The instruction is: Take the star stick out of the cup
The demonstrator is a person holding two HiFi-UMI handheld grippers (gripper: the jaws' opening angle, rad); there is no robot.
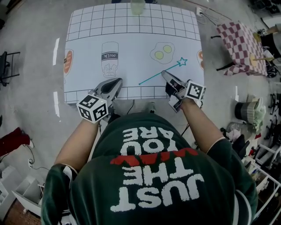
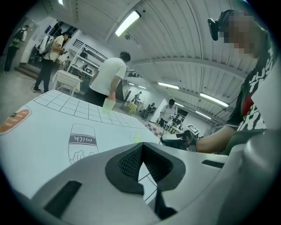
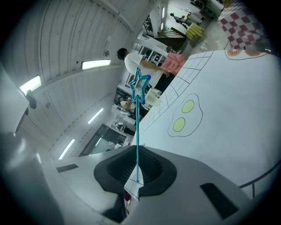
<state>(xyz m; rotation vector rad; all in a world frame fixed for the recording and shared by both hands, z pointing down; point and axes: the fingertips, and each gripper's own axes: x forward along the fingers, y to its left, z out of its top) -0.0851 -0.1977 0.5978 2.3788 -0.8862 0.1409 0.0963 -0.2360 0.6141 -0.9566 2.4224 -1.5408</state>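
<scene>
Head view: a person leans over a table (image 1: 88, 52) with the star stick (image 1: 151, 78) clear of the cup (image 1: 137, 6), which stands well apart at the middle of the table's far edge. The right gripper (image 1: 164, 73) pinches the thin shaft partway along, over the near right part of the table, with the star end toward the right edge. The left gripper (image 1: 119, 81) hovers by the near edge, left of centre. Left gripper view: its fingers are together with nothing between them, and the cup shows small at the far edge. Right gripper view: the pads are clamped on the star stick (image 3: 137, 132), which rises straight from the jaws to the star. The removal looks done; what is left, by appearances, is setting the stick down. Doing that well likely means keeping the pinch firm, since so thin a shaft could pivot or slip. It should come down low and flat over bare table, away from the near edge, and the fingers should part only once it rests, so it neither drops nor rolls off.
</scene>
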